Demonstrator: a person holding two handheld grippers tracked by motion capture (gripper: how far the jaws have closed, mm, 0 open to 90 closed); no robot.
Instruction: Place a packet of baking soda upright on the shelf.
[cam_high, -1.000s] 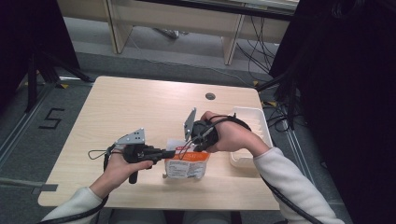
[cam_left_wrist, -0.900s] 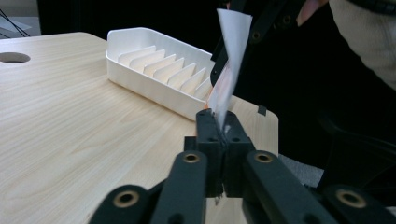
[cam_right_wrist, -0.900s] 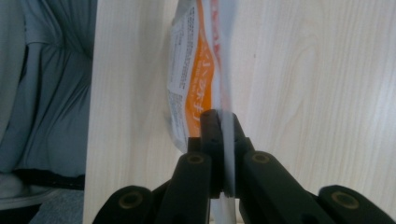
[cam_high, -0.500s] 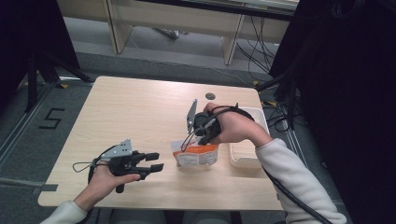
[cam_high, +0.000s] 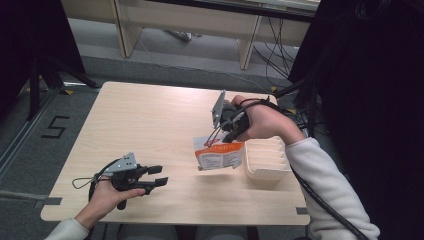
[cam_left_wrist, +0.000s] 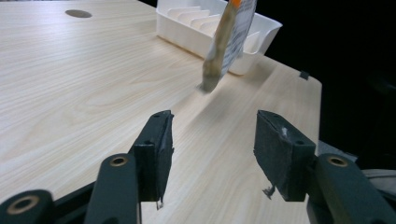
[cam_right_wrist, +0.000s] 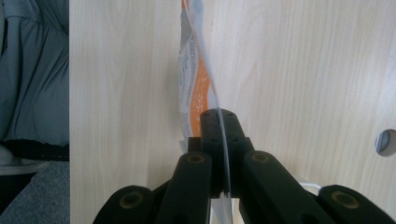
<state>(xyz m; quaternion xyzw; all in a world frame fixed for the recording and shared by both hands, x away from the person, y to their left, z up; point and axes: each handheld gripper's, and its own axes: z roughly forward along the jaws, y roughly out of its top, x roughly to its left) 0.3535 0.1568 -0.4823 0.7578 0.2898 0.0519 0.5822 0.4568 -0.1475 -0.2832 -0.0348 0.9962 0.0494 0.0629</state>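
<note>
Pouch: an orange-and-white packet (cam_high: 220, 154) hangs in the air above the table, pinched at its top edge, its lower edge off the wood; it is just beside the white rack, on the rack's left in the high view.
Pouch from the side: in the left gripper view the packet (cam_left_wrist: 229, 42) hangs thin and edge-on in front of the rack.
Right gripper: the right gripper (cam_high: 231, 131) is clenched on the pouch's top edge, pointing down over the table; in the right gripper view its jaws are pressed together on the clear top strip, and the orange print (cam_right_wrist: 198, 88) runs away below them.
Right hand: the hand (cam_high: 265, 122) wraps the gripper body from the right, a pale sleeve behind it.
Left gripper: the left gripper (cam_high: 159, 176) is released, its jaws spread with nothing between them; they have just been opening. It sits low over the near left part of the table, well apart from the pouch.
Rack: a white slotted tray (cam_high: 267, 160) rests at the table's right edge.
Table: pale wood (cam_high: 145, 120), with a round hole (cam_left_wrist: 78, 13) at its far side.
</note>
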